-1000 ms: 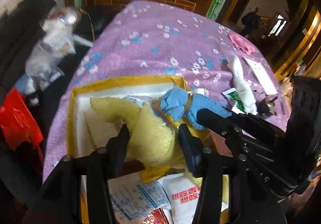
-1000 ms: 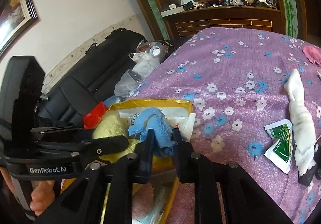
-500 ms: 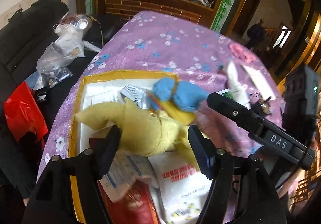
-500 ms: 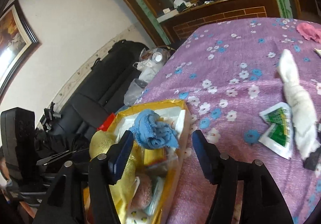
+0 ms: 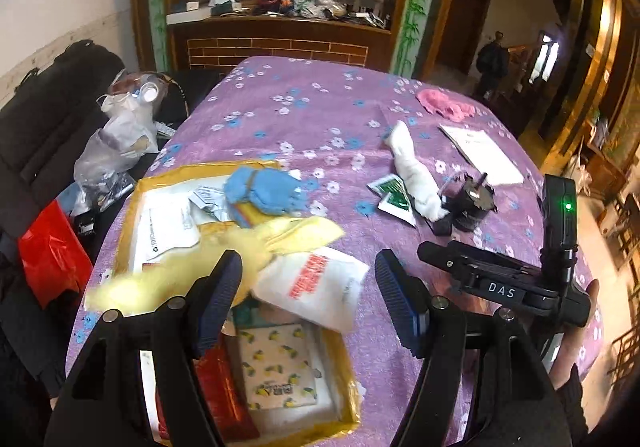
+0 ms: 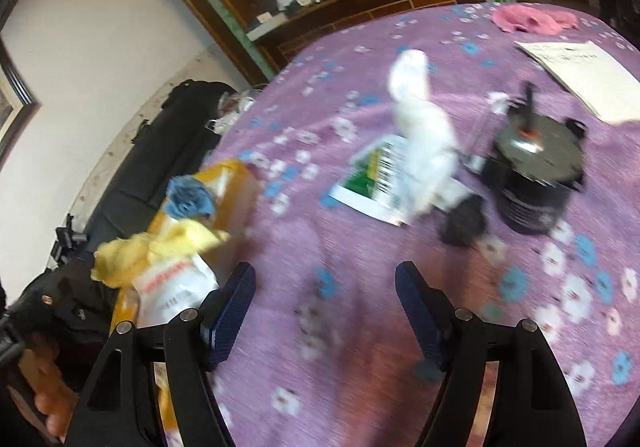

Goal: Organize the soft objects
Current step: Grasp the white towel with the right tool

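Note:
A yellow cloth and a blue cloth lie in the yellow box on the purple flowered table; both also show in the right wrist view, yellow cloth, blue cloth. A white cloth lies on the table to the right, with a pink cloth farther back. My left gripper is open and empty above the box's near part. My right gripper is open and empty over the table, with the white cloth ahead of it.
The box also holds white packets, a red packet and a lemon-print pack. A green-and-white sachet, a black round device and a paper sheet lie near the white cloth. A black sofa with bags stands left.
Both grippers have opened wide and let go of the yellow and blue cloths, which now lie in the box. Both have drawn back; the right one has swung right toward the white cloth.

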Tool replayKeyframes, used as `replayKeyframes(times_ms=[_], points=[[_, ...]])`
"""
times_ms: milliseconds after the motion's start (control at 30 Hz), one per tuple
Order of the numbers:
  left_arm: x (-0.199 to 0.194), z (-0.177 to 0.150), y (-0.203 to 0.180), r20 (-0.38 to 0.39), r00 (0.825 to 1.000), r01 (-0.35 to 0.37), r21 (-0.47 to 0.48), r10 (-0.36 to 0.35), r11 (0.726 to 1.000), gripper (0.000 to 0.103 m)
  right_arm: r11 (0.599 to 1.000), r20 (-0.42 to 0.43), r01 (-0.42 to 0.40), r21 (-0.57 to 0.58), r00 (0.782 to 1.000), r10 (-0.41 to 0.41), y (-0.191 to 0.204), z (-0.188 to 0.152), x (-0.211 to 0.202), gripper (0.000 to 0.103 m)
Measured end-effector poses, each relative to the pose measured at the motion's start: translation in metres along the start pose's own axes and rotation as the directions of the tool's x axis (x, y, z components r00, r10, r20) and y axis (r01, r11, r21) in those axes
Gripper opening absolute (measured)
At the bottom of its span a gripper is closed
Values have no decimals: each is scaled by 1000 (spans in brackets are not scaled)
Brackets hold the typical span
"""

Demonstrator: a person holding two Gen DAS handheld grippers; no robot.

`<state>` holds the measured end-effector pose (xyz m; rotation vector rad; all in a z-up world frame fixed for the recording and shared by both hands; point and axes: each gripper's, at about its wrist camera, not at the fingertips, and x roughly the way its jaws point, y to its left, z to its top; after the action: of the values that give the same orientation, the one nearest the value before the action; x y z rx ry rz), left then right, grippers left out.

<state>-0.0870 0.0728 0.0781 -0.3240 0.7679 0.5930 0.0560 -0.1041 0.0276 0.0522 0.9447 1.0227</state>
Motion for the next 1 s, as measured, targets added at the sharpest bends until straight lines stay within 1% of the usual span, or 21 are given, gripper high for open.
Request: replayKeyframes(times_ms=[67, 167, 233, 267, 367, 433, 533, 600, 733, 800, 833, 900, 1000], points=[[2, 0, -7, -9, 1000, 4, 6, -4, 1000, 68, 1000, 7, 2, 0, 1000, -2, -5, -3, -7, 73], [4, -1, -15, -26, 999, 44, 9, -44, 999, 68, 1000, 23, -10, 11, 1000, 9, -10, -5, -13, 73], [5, -1, -20, -30, 998, 51, 21, -50, 998, 68, 1000, 30, -16, 21, 999, 15, -11, -4, -16, 73], [7, 0, -22, -33, 998, 50, 19, -49, 999, 68, 1000, 34, -19, 21, 999, 18, -11, -5, -18, 73], [10, 3, -28, -47, 996, 81, 19, -80, 997, 68, 1000, 43, -23, 15, 999, 22, -14, -7, -26, 73], [14, 5, -34, -55, 994, 97, 23, -96, 995, 68, 1000, 44, -27, 4, 999, 27, -15, -2, -30, 72], [21, 8, -39, -64, 990, 125, 21, -123, 992, 68, 999, 45, 23, -24, 999, -22, -12, 15, -34, 71], [28, 11, -42, -74, 988, 138, 25, -136, 990, 68, 997, 41, 69, -27, 997, -68, -12, 32, -32, 68], [35, 18, -43, -75, 988, 141, 33, -138, 989, 68, 992, 18, 122, -10, 992, -122, -8, 71, -14, 60], [38, 20, -41, -80, 986, 146, 27, -144, 989, 68, 981, 3, 192, -21, 981, -192, -4, 94, 5, 58], [40, 22, -40, -82, 986, 148, 28, -145, 989, 68, 973, -5, 230, -30, 973, -230, -3, 101, 15, 54], [42, 24, -37, -85, 986, 149, 24, -147, 989, 68, 940, 0, 334, -71, 942, -335, 7, 111, 32, 54], [48, 25, -35, -98, 984, 153, 25, -150, 988, 68, 903, -3, 412, -118, 909, -416, 20, 111, 53, 49]])
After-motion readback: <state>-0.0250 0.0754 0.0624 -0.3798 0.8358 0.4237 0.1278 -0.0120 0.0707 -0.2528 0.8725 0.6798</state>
